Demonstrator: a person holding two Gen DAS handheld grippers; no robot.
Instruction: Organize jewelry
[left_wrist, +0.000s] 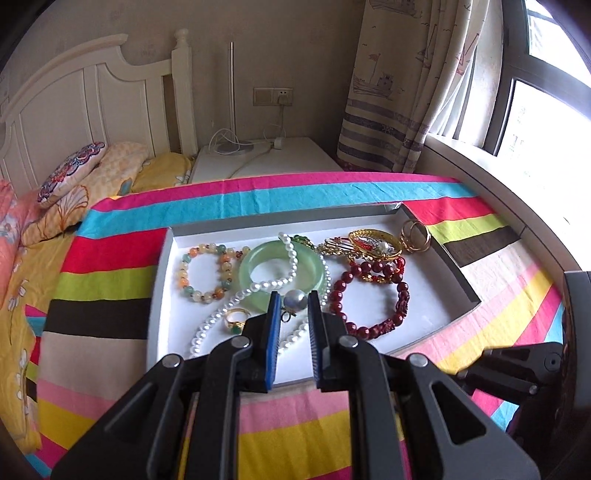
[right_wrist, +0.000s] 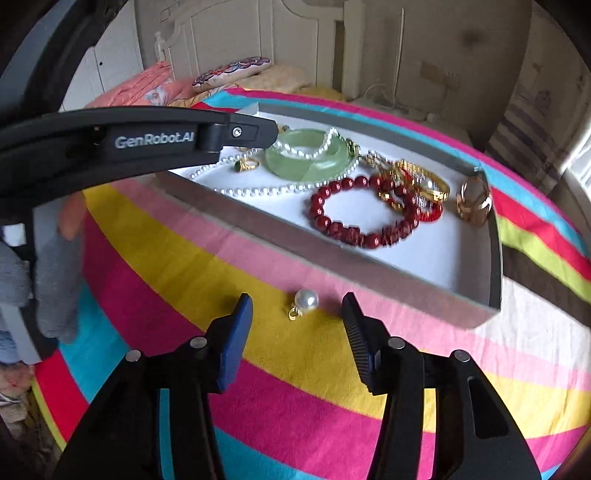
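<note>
- Two pearl pendants counted. The loose pearl pendant (right_wrist: 306, 300) lies on the striped cloth (right_wrist: 258, 406), on a yellow band just outside the near wall of the tray (right_wrist: 332, 266).
- Its long axis runs diagonally in the right wrist view. The pearl is at the upper right, and the gold loop points to the lower left, toward the camera.
- The right gripper (right_wrist: 297, 301) is just above the cloth. Its jaws stand apart, one on each side of the loose pendant, and neither pad touches it.
- The held pearl pendant (left_wrist: 295, 301) is pinched between the pads of the left gripper (left_wrist: 293, 300), whose jaws are clamped on the pearl. It hangs over the near part of the tray, with its gold fitting at the lower left of the pearl.
- One tray, white inside, holds the remaining items.
- One green jade bangle (left_wrist: 284, 273), with one pearl necklace (left_wrist: 236, 299) draped across it.
- One pastel bead bracelet (left_wrist: 205, 273), apart, on the left.
- One gold ring with a green stone (left_wrist: 236, 320), inside the necklace's loop.
- One large dark red bead bracelet (left_wrist: 373, 306).
- A tangle of gold bangles and smaller red beads (left_wrist: 373, 251) lies beyond it. The count cannot be told.
- Gold hoops (left_wrist: 417, 236) sit at the far right corner.
</note>
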